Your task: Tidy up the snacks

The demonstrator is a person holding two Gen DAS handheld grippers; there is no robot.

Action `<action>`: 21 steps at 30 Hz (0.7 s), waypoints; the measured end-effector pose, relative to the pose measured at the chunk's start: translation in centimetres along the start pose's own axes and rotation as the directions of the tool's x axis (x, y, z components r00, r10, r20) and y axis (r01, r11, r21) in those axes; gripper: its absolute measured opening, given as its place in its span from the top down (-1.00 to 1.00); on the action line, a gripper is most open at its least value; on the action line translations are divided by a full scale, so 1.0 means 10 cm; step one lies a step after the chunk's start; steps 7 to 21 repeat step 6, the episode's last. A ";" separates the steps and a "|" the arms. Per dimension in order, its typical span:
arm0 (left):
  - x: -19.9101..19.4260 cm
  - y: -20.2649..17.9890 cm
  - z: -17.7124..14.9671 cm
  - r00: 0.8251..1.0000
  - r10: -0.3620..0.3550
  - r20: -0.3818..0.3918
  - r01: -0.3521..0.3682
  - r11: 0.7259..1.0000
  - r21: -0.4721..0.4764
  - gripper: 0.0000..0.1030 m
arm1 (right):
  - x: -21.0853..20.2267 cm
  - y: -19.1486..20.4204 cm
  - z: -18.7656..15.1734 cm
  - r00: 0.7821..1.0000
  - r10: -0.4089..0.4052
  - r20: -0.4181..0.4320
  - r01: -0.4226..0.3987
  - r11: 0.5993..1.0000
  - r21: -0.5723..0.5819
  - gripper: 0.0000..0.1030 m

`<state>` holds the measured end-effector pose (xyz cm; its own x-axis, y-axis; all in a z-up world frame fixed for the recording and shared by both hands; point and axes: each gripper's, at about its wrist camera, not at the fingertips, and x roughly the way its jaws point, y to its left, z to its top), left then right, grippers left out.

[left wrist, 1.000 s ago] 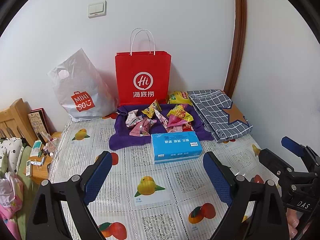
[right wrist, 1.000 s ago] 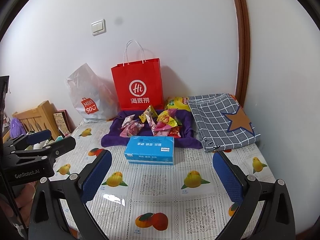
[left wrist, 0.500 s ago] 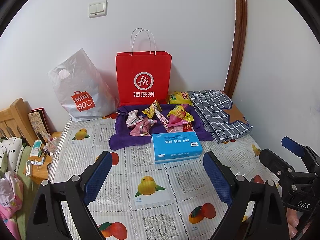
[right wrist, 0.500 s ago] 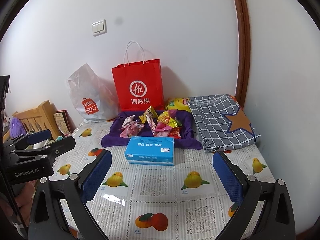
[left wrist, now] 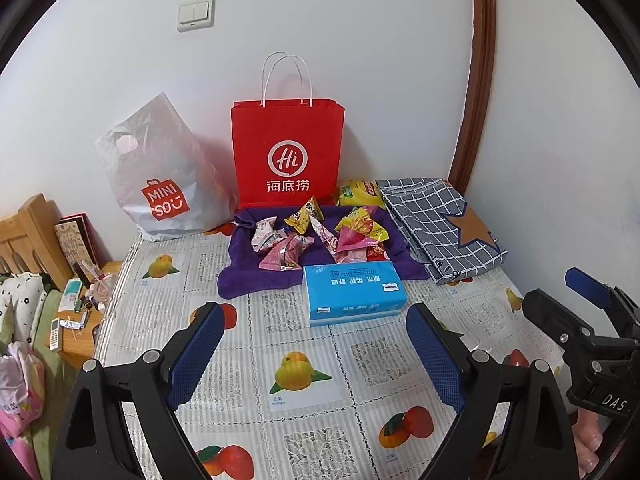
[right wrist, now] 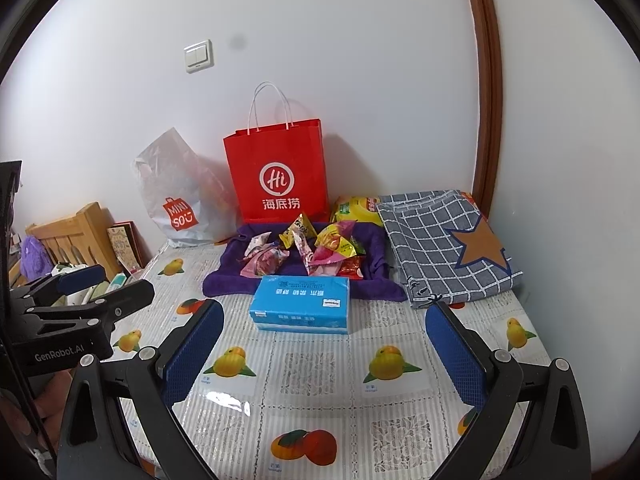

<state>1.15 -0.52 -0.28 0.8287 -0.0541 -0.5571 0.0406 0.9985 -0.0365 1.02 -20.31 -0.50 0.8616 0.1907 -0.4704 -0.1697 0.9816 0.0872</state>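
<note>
Nothing has shifted since the earlier frames: both of my grippers hang where they were over the fruit-print tablecloth (left wrist: 304, 408). My left gripper (left wrist: 316, 354) has its blue pads spread wide with only cloth between them, and my right gripper (right wrist: 324, 354) is spread the same way, empty. From the left camera the right gripper is cut off at the frame edge, and I see only part of a hand (left wrist: 590, 444) under it. From the right camera the left gripper is likewise cropped. I can't read the small print on the snack packets (left wrist: 320, 236), and some lie on top of others. They are small crinkled wrappers in pink, yellow and red, heaped on a purple towel (left wrist: 248, 280) just behind the blue tissue pack (left wrist: 354, 294). A yellow snack bag (left wrist: 356, 194) sits behind the towel, partly hidden, beside the upright red paper bag (left wrist: 288, 152)
</note>
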 end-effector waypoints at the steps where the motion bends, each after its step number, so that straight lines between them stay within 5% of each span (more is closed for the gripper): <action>1: 0.01 0.00 0.00 1.000 0.000 -0.001 0.000 1.000 -0.001 -0.79 | 0.02 0.00 0.01 1.000 0.000 0.000 0.000 1.000 -0.003 -0.95; 21: 0.14 0.03 -0.02 1.000 0.000 -0.001 0.000 1.000 -0.005 -0.79 | 0.10 0.02 0.07 1.000 0.002 0.005 -0.002 1.000 -0.016 -0.95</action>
